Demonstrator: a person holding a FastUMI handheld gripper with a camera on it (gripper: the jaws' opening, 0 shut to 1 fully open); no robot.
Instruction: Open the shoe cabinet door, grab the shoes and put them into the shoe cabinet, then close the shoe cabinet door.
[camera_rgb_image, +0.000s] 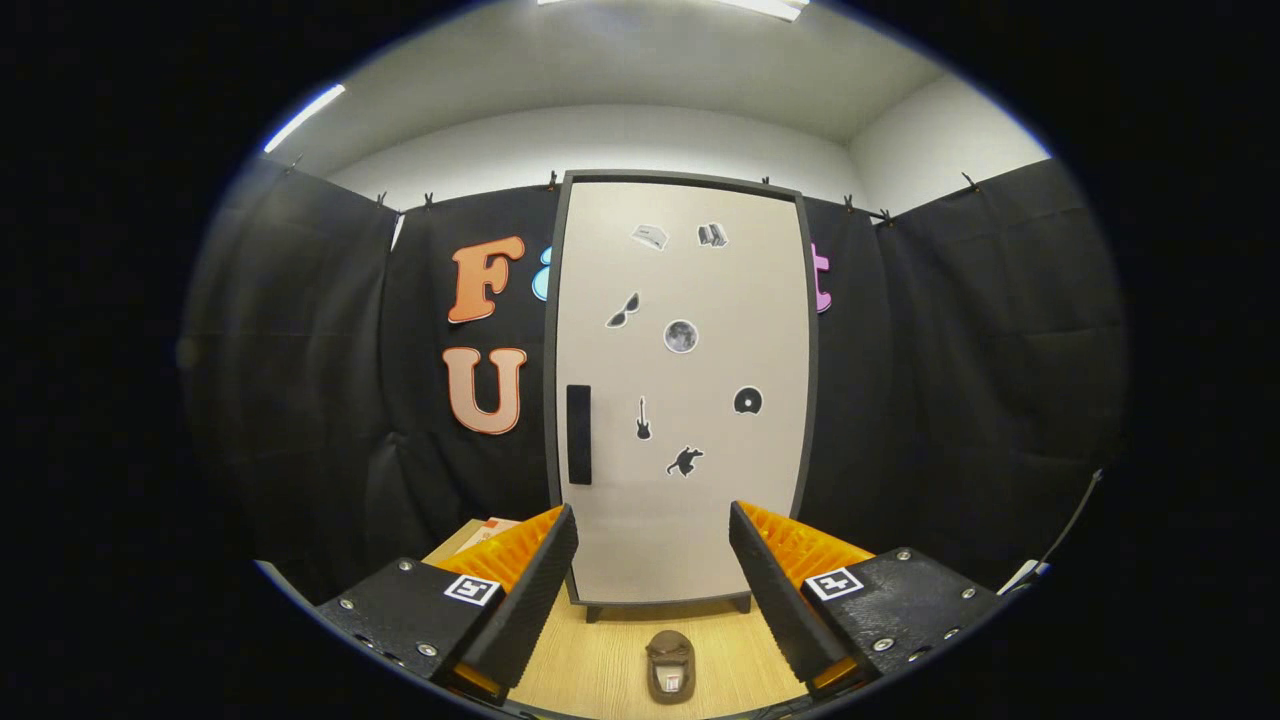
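Brown shoe (670, 665) between spread fingers (530, 590) (upright)

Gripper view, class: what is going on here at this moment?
A person's hand-held gripper hangs open, gripping nothing, facing a shoe cabinet whose door is shut. The dark handle sits on the door's left side. One small shoe lies on the wooden table between the fingers, untouched.

Your gripper's (653, 560) spread fingers hide the shoe cabinet's (680, 390) lower corners, door stickers (681, 336) too small to read, shoe (670, 665) detail unclear.
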